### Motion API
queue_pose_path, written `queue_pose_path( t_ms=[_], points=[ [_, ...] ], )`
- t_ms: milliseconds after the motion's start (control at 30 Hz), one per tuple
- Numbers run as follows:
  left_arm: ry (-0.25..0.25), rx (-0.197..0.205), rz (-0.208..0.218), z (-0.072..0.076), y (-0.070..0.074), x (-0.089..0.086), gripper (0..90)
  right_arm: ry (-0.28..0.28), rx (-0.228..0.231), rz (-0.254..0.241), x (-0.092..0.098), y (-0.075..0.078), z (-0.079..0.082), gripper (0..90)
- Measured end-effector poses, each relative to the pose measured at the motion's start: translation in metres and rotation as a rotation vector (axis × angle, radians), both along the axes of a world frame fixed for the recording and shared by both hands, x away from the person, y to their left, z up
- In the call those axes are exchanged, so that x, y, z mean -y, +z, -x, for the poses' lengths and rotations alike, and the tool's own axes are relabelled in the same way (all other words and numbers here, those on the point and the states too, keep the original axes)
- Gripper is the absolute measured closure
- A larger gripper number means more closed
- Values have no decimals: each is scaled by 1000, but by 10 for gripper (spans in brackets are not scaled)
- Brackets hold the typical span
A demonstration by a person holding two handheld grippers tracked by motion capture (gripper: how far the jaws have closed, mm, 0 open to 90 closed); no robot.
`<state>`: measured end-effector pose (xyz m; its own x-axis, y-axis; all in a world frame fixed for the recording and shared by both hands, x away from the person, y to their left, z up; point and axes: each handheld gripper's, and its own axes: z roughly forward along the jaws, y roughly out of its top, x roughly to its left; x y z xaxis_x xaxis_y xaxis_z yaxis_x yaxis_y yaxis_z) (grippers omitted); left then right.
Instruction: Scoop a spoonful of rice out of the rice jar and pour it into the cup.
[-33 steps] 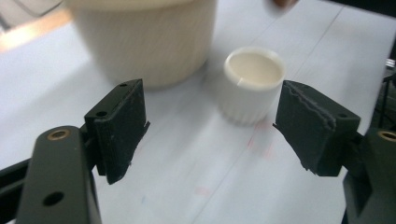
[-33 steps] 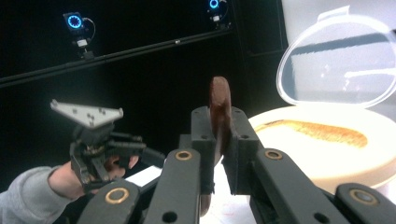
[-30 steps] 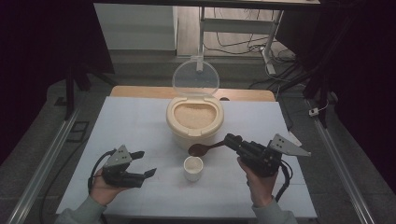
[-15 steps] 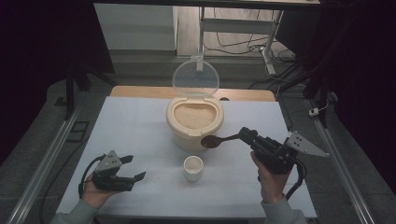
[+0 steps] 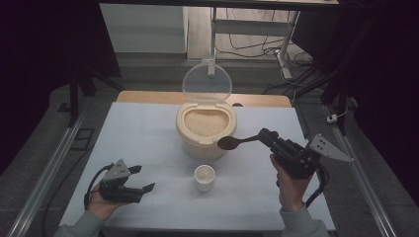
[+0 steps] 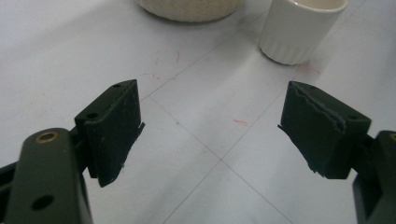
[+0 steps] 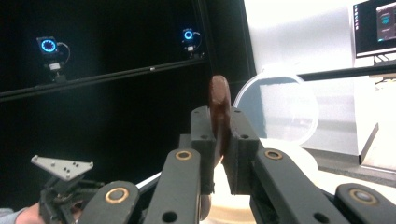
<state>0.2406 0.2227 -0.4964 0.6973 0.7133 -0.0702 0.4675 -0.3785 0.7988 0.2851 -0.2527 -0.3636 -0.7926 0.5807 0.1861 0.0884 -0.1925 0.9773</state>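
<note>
Since the earlier frames, the right gripper (image 5: 264, 137) has carried its spoon (image 5: 236, 142) from low beside the small cup up and to the right, so the dark bowl of the spoon now hangs at the right rim of the rice container (image 5: 206, 129), just right of the frame's centre. Its fingers are clamped narrowly on the spoon's handle; in the right gripper view the spoon (image 7: 219, 109) stands edge-on between the two black pads, rising from the middle of the frame. Meanwhile the left gripper (image 5: 141, 178) has drawn back toward the lower left corner of the high view, where it rests low over the white tabletop (image 5: 148, 133) in the person's hand. Its fingers (image 6: 114, 128) have just been opening and now stand wide apart with nothing between them. The white cup (image 5: 204, 177) stands on the tabletop below the container, centre-low in the high view and at the upper right of the left gripper view. The container's clear lid (image 5: 207, 83) stands raised behind it.
</note>
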Motion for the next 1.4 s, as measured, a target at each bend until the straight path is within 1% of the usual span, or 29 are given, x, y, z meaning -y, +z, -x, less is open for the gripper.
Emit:
queue_pose_path(
  t_ms=[33, 67, 167, 267, 300, 333, 467, 500, 533, 667, 700, 733, 867, 900, 933, 967, 1000, 1033, 1133, 1200, 1333, 1400],
  points=[
    [1, -2, 0, 0, 0, 0, 202, -7, 5, -3, 0, 4, -4, 837],
    [1, -3, -1, -1, -1, 0, 202, -7, 5, -3, 0, 4, -4, 837],
    [-1, -8, -3, -1, -1, 0, 201, -16, 6, -16, -1, 10, -13, 838],
    [-4, -11, -4, -1, -2, 1, 201, -32, 5, -8, -6, 16, -23, 837],
    [-5, -12, -4, 0, -2, 1, 201, -41, -1, -3, -9, 18, -30, 838],
    [-7, -12, -4, 0, -2, 1, 201, -41, -1, -3, -9, 18, -30, 838],
    [-13, -18, -4, -1, -2, 2, 202, -56, -22, 9, -18, 19, -44, 838],
    [-15, -20, -4, -1, -3, 2, 203, -67, -33, 12, -22, 18, -51, 838],
    [-18, -21, -6, -1, -3, 2, 203, -67, -33, 12, -22, 18, -51, 838],
    [-21, -29, -10, -1, -4, 3, 203, -89, -54, 30, -29, 18, -65, 838],
    [-23, -30, -13, -1, -4, 4, 202, -109, -64, 55, -33, 18, -72, 838],
    [-24, -31, -12, -1, -4, 4, 202, -109, -64, 55, -33, 18, -72, 838],
    [-25, -35, -13, -1, -5, 5, 200, -150, -66, 97, -41, 18, -82, 838],
    [-25, -38, -14, -2, -5, 5, 199, -161, -66, 113, -43, 19, -85, 838],
    [-25, -39, -13, -2, -5, 5, 197, -182, -64, 147, -49, 19, -90, 838],
    [-25, -40, -13, -2, -5, 5, 197, -182, -64, 147, -49, 19, -90, 838],
    [-25, -41, -14, -2, -5, 4, 197, -205, -56, 181, -53, 19, -94, 838],
    [-25, -41, -13, -2, -5, 4, 197, -205, -56, 181, -53, 19, -94, 838],
    [-24, -47, -13, -2, -6, 4, 195, -219, -59, 210, -59, 16, -99, 838],
    [-25, -50, -15, -2, -7, 4, 194, -230, -47, 247, -65, 14, -100, 838],
    [-25, -52, -17, -2, -7, 5, 193, -255, -2, 335, -77, 10, -99, 838],
    [-25, -52, -16, -2, -7, 4, 193, -265, 15, 366, -81, 8, -98, 838]
  ],
)
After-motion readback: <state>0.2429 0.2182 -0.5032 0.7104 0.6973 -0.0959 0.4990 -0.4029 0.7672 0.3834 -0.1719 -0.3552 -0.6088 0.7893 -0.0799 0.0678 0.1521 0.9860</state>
